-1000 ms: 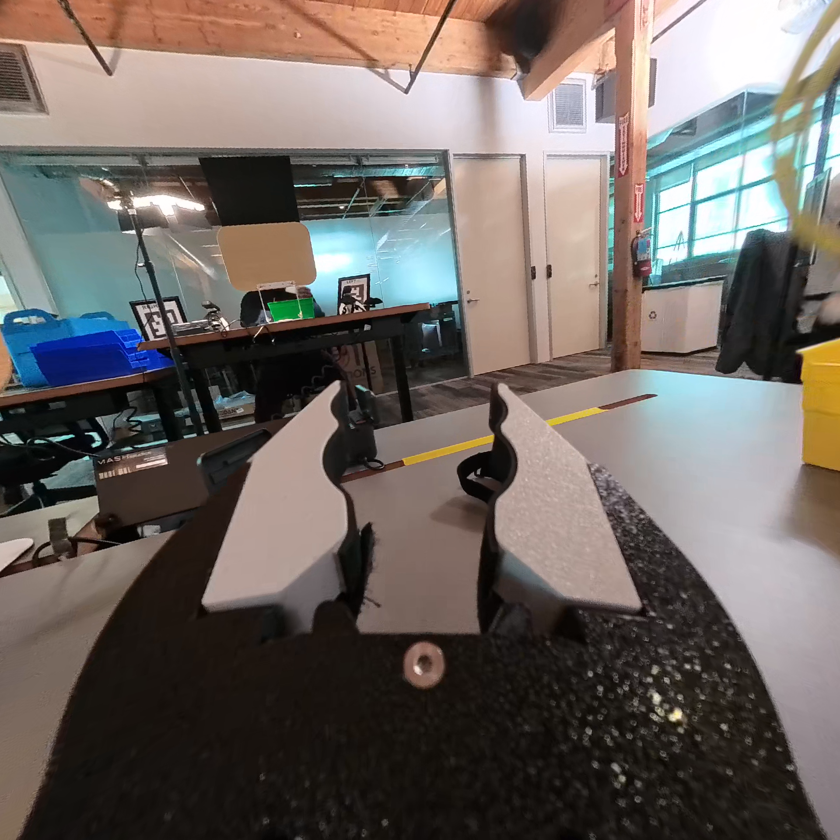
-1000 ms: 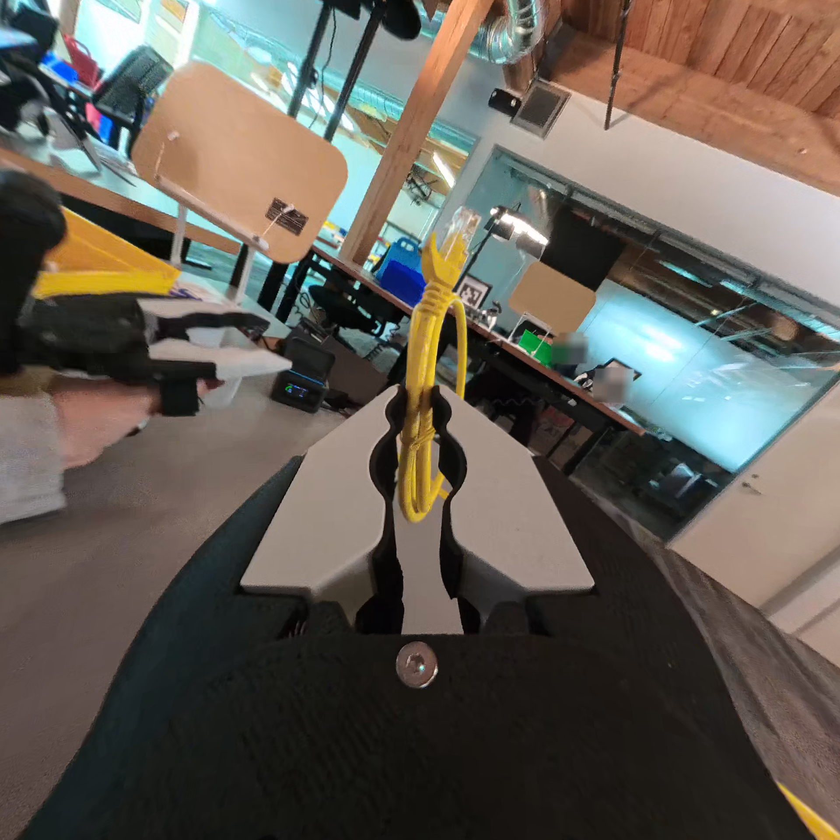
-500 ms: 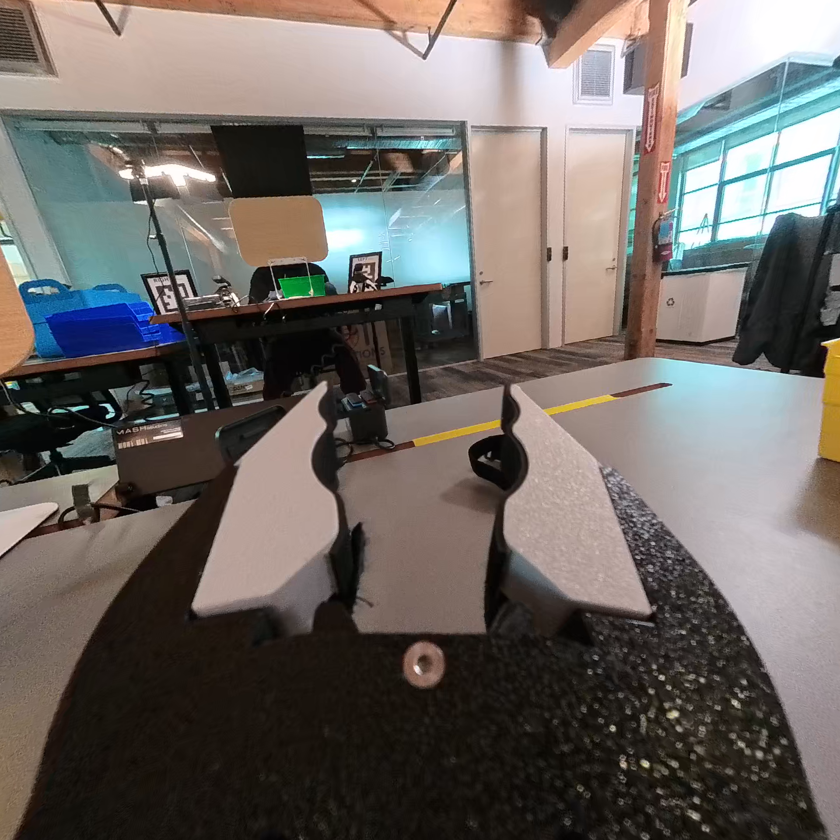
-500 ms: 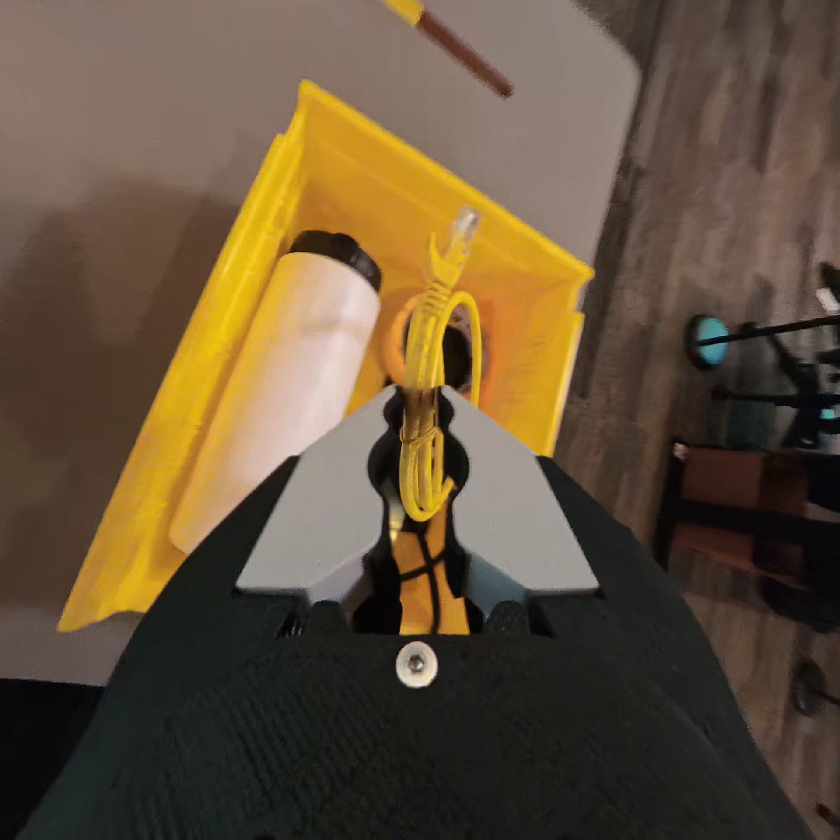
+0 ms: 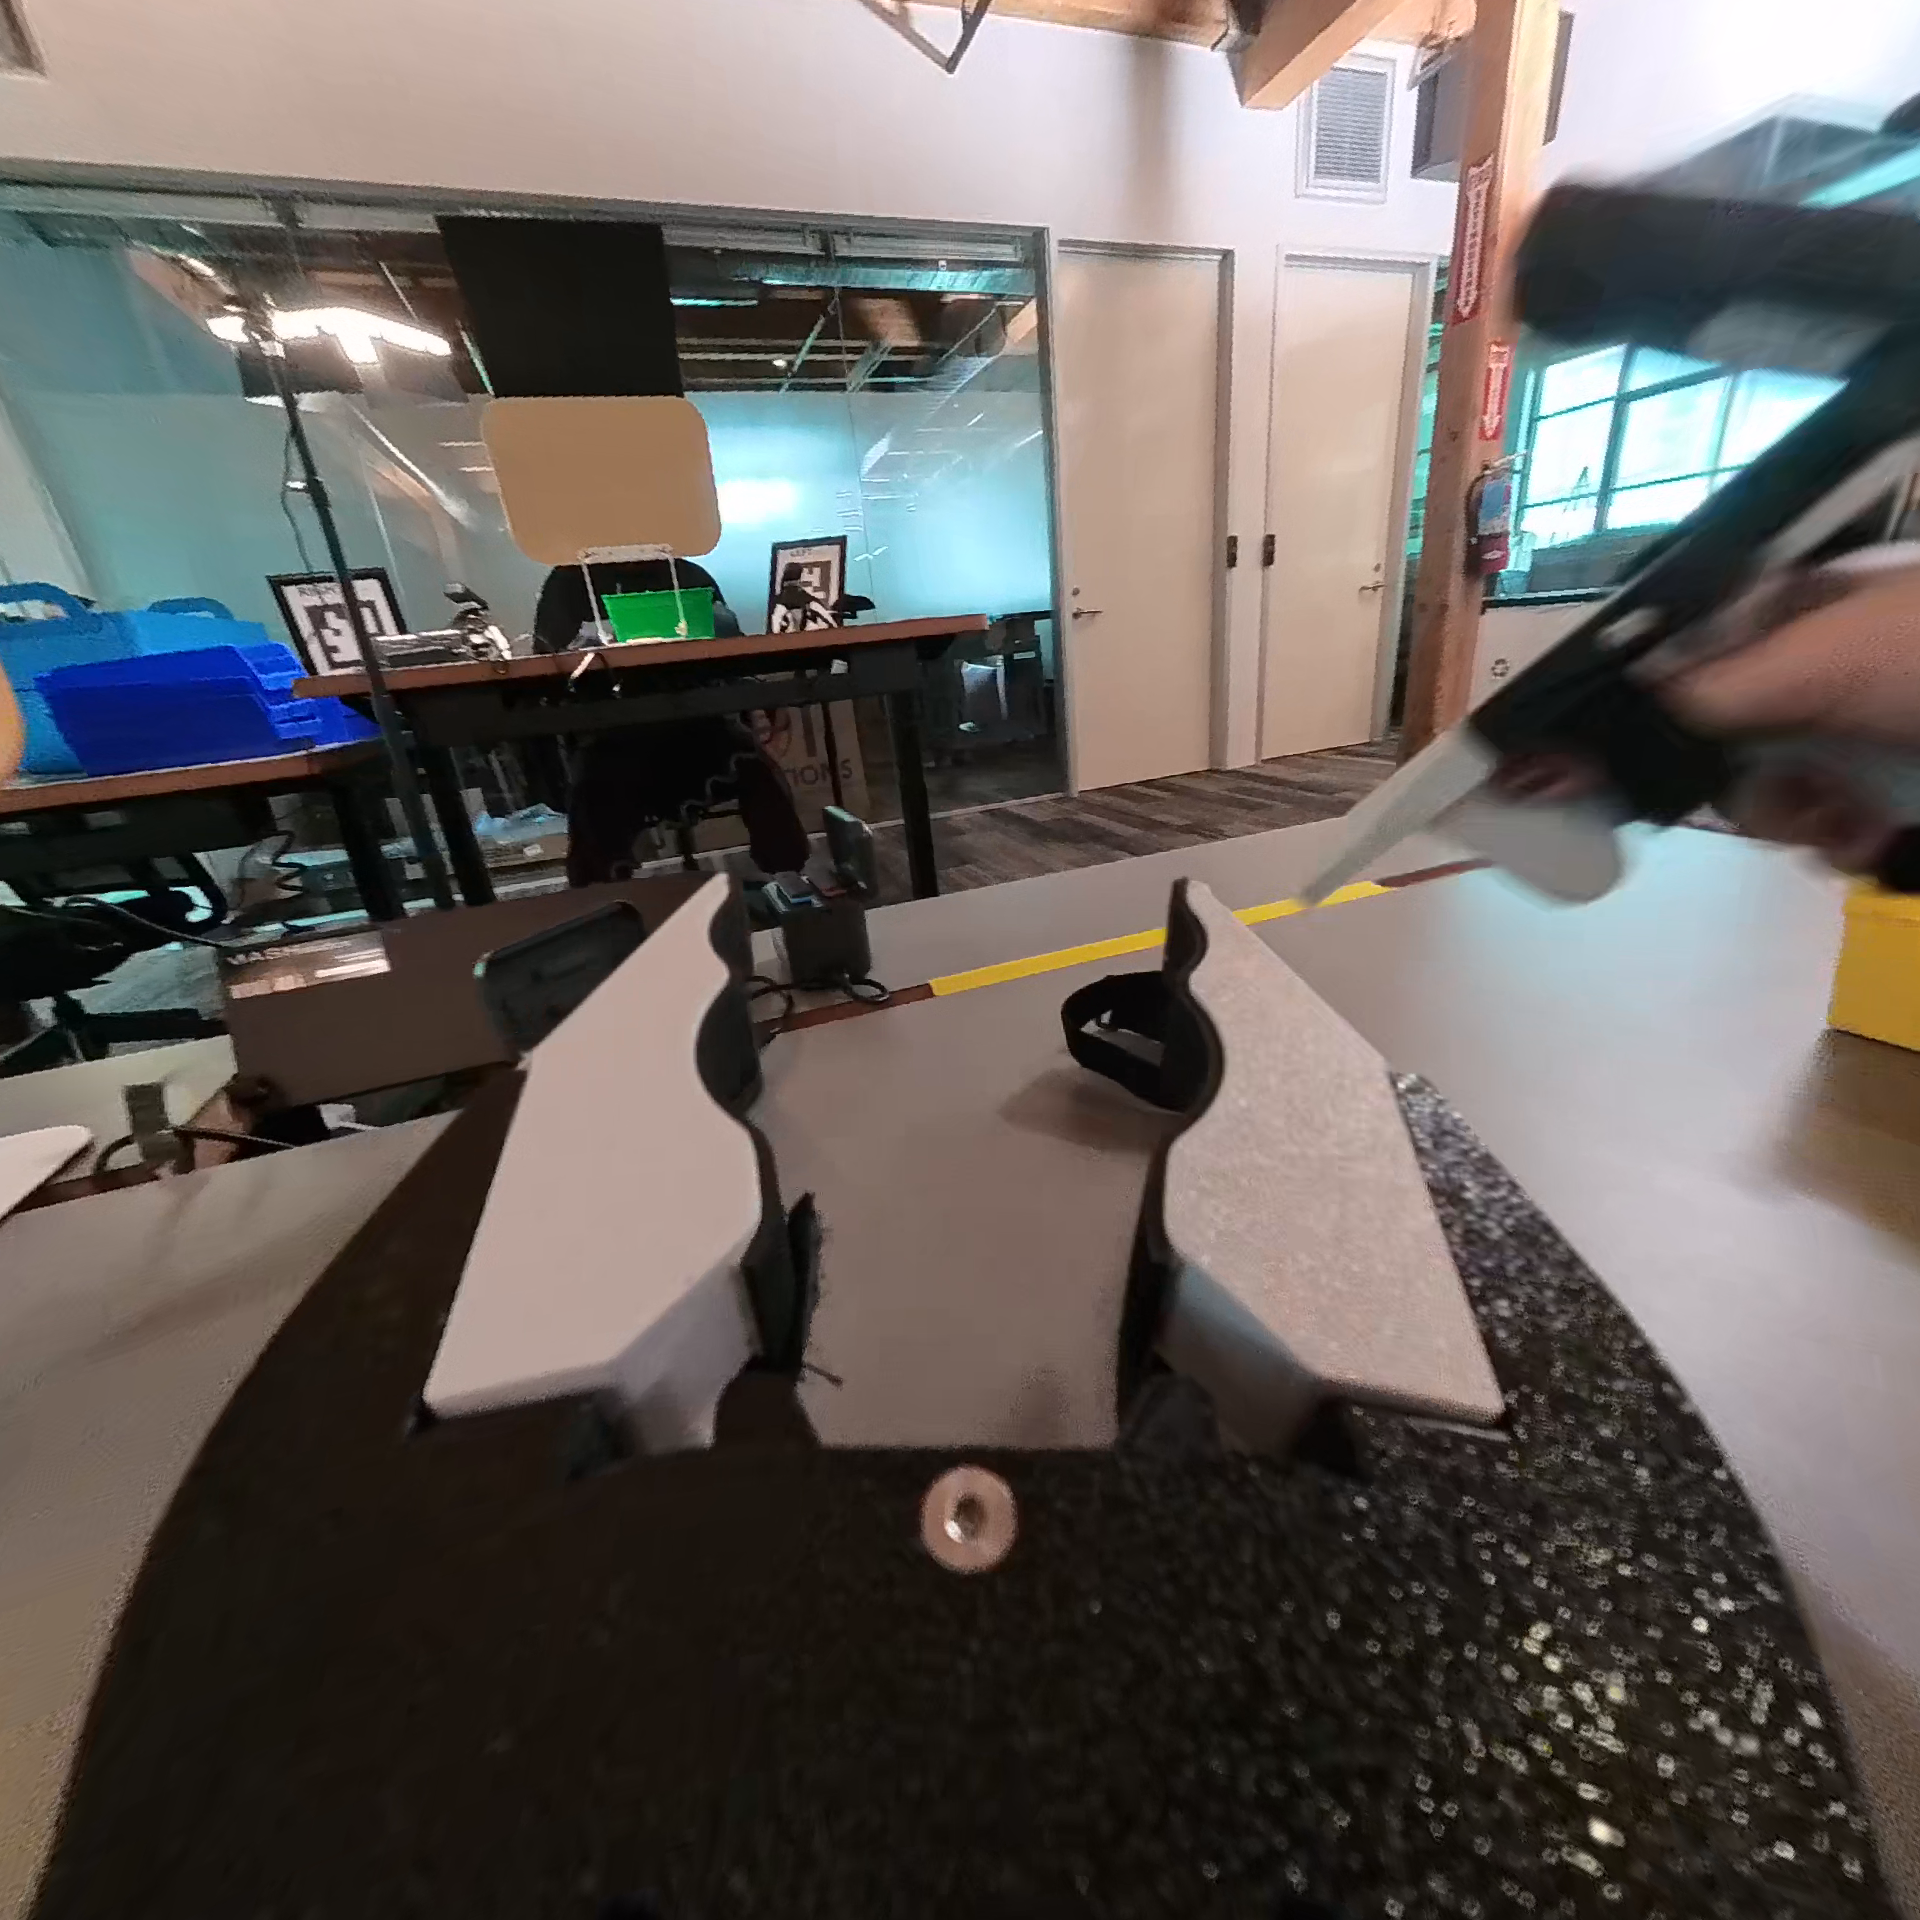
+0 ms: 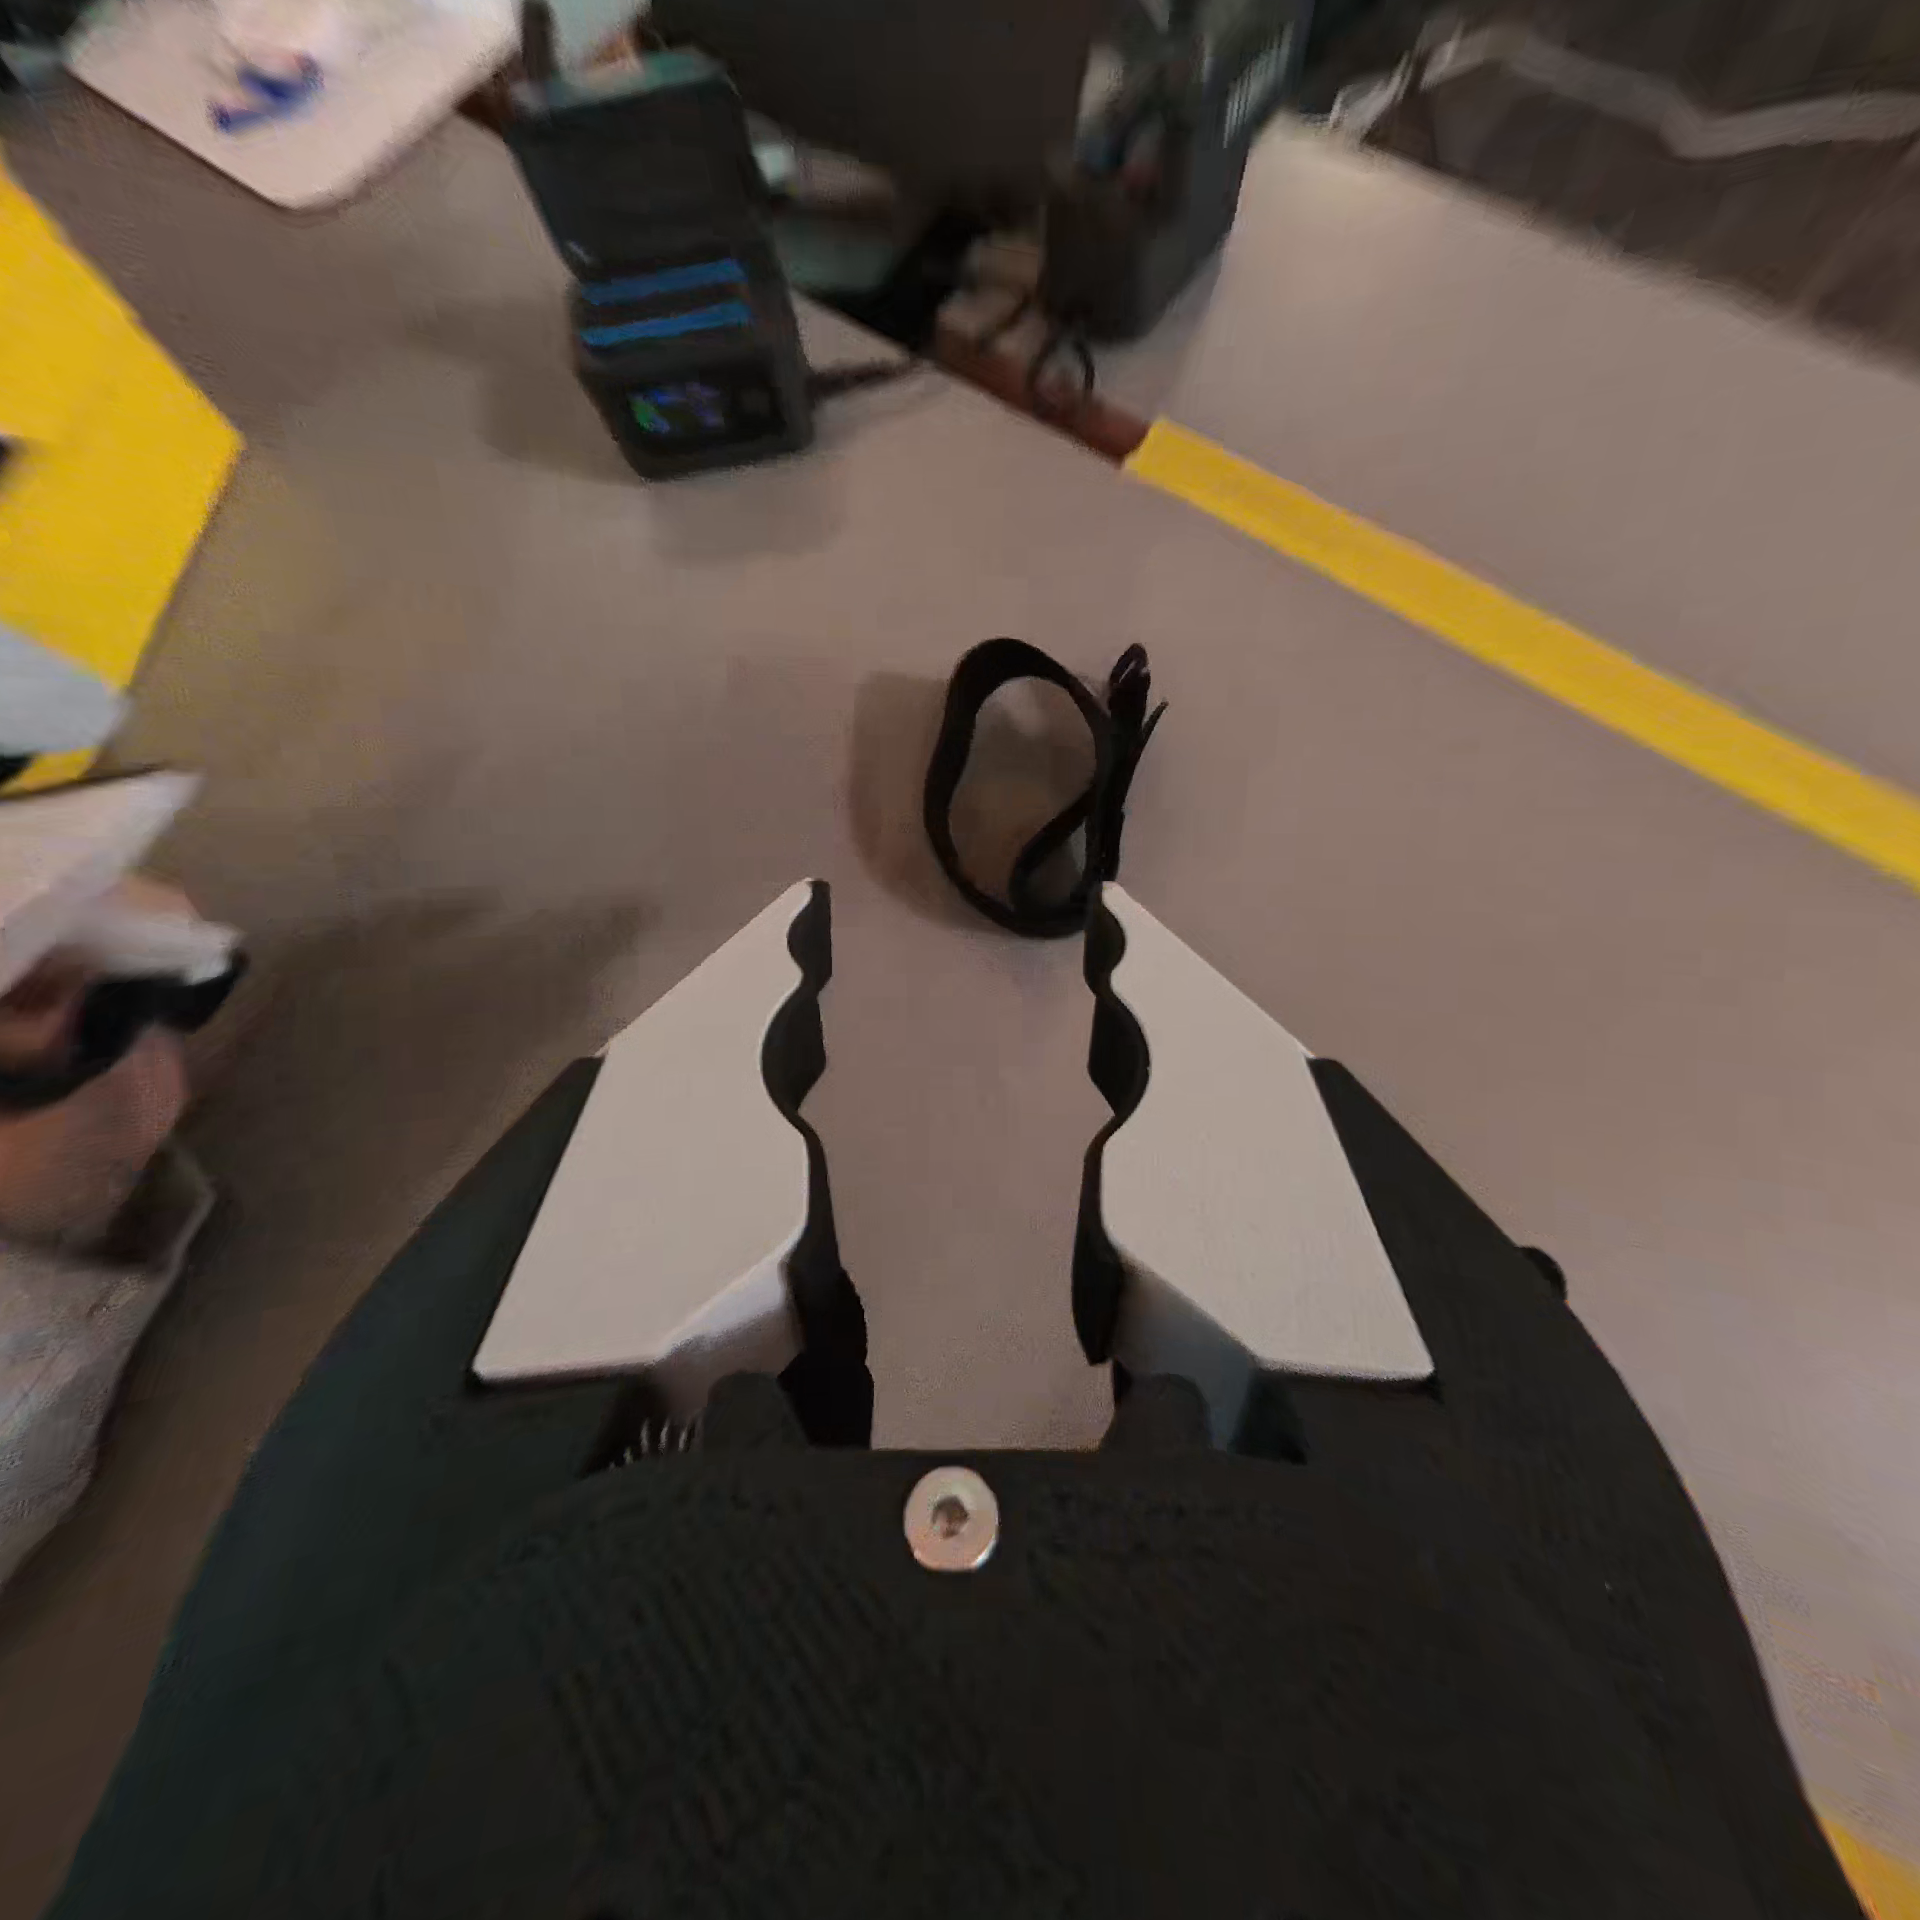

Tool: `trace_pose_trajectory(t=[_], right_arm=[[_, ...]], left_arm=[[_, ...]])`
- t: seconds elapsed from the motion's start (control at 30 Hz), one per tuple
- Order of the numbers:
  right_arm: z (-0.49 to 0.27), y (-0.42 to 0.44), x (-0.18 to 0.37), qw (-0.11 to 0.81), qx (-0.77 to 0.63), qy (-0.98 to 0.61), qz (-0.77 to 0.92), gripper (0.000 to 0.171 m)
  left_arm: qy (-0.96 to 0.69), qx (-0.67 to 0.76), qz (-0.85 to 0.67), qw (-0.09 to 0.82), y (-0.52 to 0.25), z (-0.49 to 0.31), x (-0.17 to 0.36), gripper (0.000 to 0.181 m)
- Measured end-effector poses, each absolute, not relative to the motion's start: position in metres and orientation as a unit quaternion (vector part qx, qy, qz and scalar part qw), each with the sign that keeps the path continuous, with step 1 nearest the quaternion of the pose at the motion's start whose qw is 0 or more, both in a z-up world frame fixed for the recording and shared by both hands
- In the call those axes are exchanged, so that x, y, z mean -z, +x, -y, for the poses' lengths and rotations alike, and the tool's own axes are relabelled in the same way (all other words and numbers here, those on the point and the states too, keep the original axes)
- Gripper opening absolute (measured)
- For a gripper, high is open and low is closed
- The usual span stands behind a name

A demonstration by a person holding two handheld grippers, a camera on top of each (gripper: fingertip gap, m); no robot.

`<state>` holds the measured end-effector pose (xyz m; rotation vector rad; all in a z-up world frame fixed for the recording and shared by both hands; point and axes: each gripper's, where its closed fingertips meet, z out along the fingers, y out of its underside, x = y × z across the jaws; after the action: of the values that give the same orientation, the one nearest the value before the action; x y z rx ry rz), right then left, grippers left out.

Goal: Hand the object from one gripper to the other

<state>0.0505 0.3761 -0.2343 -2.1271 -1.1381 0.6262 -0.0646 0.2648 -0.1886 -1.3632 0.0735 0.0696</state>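
- Black strap (image 6: pixel 1023 800) is lying looped on the grey desk (image 6: pixel 1455 831), touched by neither claw.
- R claw (image 6: pixel 956 904) is being held spread & empty, angled down at the strap, which sits just beyond its tips, nearer the right finger.
- L claw (image 5: pixel 951 914) is also being held spread w/ nothing between the fingers; strap (image 5: pixel 1117 1029) is seen just ahead, partly hidden by its right finger.
- In the left view, R claw (image 5: pixel 1351 852) is being brought in from the upper right, blurred.
- Progress, judged: no pickup made yet. Strap is still to be pinched, lifted, passed to the other claw, then let go.
- Yellow bin (image 5: pixel 1870 966) & yellow tape (image 6: pixel 1507 634) are being left alone.
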Motion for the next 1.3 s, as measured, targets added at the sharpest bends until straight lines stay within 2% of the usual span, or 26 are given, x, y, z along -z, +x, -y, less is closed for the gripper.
trace_pose_trajectory(t=[0.1, 0.17, 0.27, 0.33, 0.4, 0.53, 0.6, 0.7, 0.8, 0.87, 0.93, 1.0, 1.07, 1.1, 1.13, 1.2, 1.3], right_arm=[[-0.405, 0.031, 0.289, 0.250, -0.217, -0.845, 0.419, 0.051], [-0.417, 0.029, 0.310, 0.232, -0.197, -0.858, 0.413, 0.046], [-0.424, 0.027, 0.315, 0.243, -0.201, -0.854, 0.414, 0.030], [-0.421, 0.025, 0.314, 0.253, -0.213, -0.841, 0.428, 0.010], [-0.411, 0.024, 0.308, 0.267, -0.240, -0.824, 0.438, 0.005], [-0.368, 0.023, 0.273, 0.344, -0.326, -0.750, 0.462, 0.004], [-0.340, 0.031, 0.254, 0.414, -0.348, -0.686, 0.486, 0.004], [-0.298, 0.056, 0.225, 0.564, -0.324, -0.547, 0.527, 0.004], [-0.267, 0.079, 0.218, 0.658, -0.232, -0.444, 0.562, 0.004], [-0.260, 0.088, 0.212, 0.698, -0.182, -0.394, 0.570, 0.004], [-0.258, 0.090, 0.212, 0.699, -0.169, -0.381, 0.582, 0.004], [-0.260, 0.090, 0.212, 0.710, -0.142, -0.368, 0.584, 0.004], [-0.268, 0.091, 0.211, 0.723, -0.125, -0.379, 0.564, 0.006], [-0.272, 0.092, 0.207, 0.733, -0.138, -0.394, 0.538, 0.014], [-0.275, 0.092, 0.202, 0.731, -0.174, -0.424, 0.506, 0.029], [-0.276, 0.084, 0.199, 0.675, -0.314, -0.509, 0.433, 0.045], [-0.281, 0.076, 0.206, 0.552, -0.479, -0.608, 0.309, 0.053]], left_arm=[[-0.642, -0.005, -0.034, 0.766, -0.062, -0.270, 0.194, 0.083], [-0.644, 0.011, -0.034, 0.764, -0.061, -0.271, 0.195, 0.086], [-0.644, 0.041, -0.028, 0.763, -0.060, -0.272, 0.195, 0.092], [-0.647, 0.058, -0.024, 0.760, -0.060, -0.274, 0.197, 0.097], [-0.646, 0.079, -0.031, 0.758, -0.056, -0.275, 0.196, 0.096], [-0.649, 0.160, -0.061, 0.741, -0.035, -0.276, 0.199, 0.083], [-0.646, 0.239, -0.090, 0.719, -0.012, -0.272, 0.197, 0.084], [-0.645, 0.325, -0.131, 0.679, 0.013, -0.263, 0.195, 0.090], [-0.683, 0.337, -0.207, 0.615, 0.042, -0.256, 0.212, 0.095], [-0.702, 0.316, -0.282, 0.573, 0.067, -0.248, 0.226, 0.084], [-0.714, 0.283, -0.326, 0.551, 0.085, -0.246, 0.238, 0.063], [-0.718, 0.254, -0.335, 0.555, 0.091, -0.251, 0.244, 0.015], [-0.710, 0.231, -0.300, 0.593, 0.086, -0.262, 0.238, 0.013], [-0.703, 0.226, -0.279, 0.614, 0.081, -0.266, 0.232, 0.011], [-0.687, 0.213, -0.252, 0.648, 0.074, -0.270, 0.222, 0.000], [-0.650, 0.181, -0.227, 0.702, 0.064, -0.271, 0.204, 0.000], [-0.599, 0.153, -0.164, 0.769, 0.045, -0.265, 0.176, 0.000]])
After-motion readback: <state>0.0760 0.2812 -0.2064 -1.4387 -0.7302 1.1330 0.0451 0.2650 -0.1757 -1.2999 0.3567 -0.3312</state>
